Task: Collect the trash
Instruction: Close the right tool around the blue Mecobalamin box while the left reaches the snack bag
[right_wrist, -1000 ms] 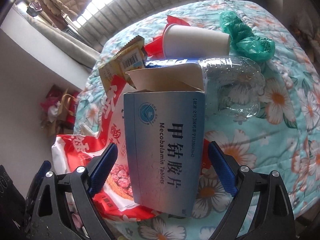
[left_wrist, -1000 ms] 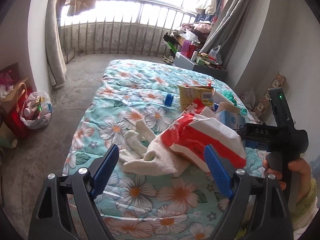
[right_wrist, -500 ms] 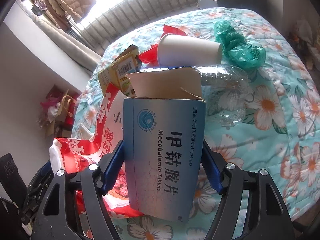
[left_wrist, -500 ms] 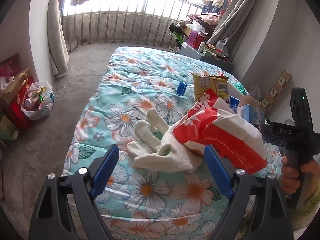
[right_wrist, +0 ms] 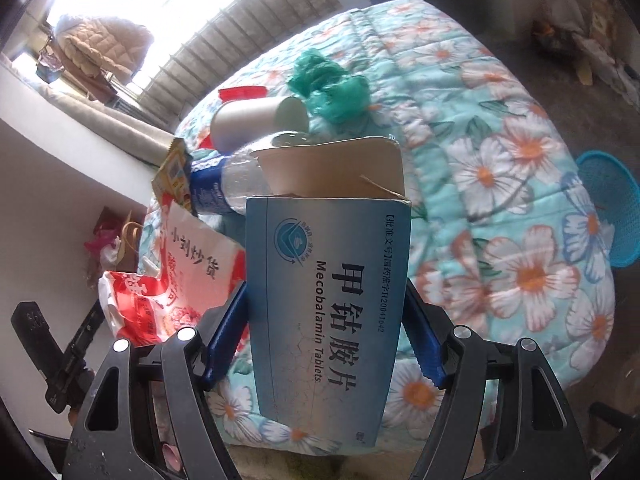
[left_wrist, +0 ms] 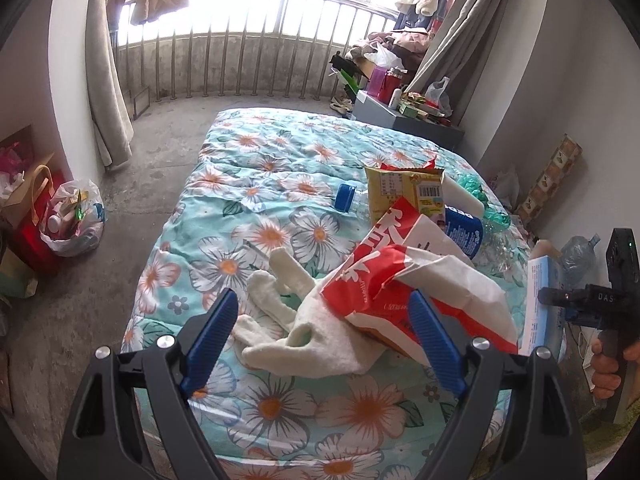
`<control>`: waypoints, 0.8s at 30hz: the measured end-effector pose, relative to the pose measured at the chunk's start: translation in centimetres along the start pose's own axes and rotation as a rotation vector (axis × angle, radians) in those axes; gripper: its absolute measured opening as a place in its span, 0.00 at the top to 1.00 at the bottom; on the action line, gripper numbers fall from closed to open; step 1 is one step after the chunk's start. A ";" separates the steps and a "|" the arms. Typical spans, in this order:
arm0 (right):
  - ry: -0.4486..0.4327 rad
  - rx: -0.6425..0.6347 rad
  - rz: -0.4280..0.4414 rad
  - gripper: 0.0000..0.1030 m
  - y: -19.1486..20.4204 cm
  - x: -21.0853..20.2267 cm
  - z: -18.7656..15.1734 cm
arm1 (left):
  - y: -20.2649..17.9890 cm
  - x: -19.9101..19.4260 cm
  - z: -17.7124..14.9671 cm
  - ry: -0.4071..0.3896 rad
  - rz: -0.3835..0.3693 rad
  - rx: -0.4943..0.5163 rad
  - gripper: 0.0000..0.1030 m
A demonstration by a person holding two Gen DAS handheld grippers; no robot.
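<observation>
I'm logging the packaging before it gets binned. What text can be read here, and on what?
"Mecobalamin Tablets", "甲钴胺片": blue box.
"国药准字H20041642": same box, along its edge.
"小刘炒货": red-and-white bag.
"DAS": right gripper's body.
Yellow packet: barcode and print too small to read.
Bottle label: blurred, unreadable.

Our left tool [left_wrist: 322,344] pointed steeply downward with its two blue fingers [left_wrist: 210,330] spread wide apart and nothing pressed between them. Our right tool [right_wrist: 326,342] also tilted downward, and its blue pads [right_wrist: 226,334] were clamped against the two long sides of a pale blue medicine box [right_wrist: 328,300], which stood upright in the grip with its open flap uppermost. In the left wrist view, our right hand [left_wrist: 610,366] showed at the far right edge, fingers curled around the black handle of that tool.
</observation>
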State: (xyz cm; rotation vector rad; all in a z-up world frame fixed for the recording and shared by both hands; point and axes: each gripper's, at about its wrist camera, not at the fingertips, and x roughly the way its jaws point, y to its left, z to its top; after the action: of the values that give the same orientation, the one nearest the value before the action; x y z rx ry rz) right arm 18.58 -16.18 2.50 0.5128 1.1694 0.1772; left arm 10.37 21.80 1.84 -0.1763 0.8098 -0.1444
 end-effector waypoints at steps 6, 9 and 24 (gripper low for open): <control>-0.006 0.012 -0.039 0.25 -1.0 0.8 -0.2 | 0.6 -0.2 3.5 -0.050 -0.017 -0.048 0.18; -0.010 -0.023 -0.086 0.20 -0.3 1.3 -0.1 | 1.2 -0.3 6.6 -0.075 -0.091 -0.080 0.18; 0.044 -0.030 -0.060 0.17 1.1 2.3 -0.8 | -0.2 14.2 13.6 0.297 -0.438 0.045 0.18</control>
State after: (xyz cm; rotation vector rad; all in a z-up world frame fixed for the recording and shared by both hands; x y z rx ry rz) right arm 18.88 -14.03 0.83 0.4485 1.2218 0.1544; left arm 29.96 20.26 1.07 -0.2931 1.0538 -0.6117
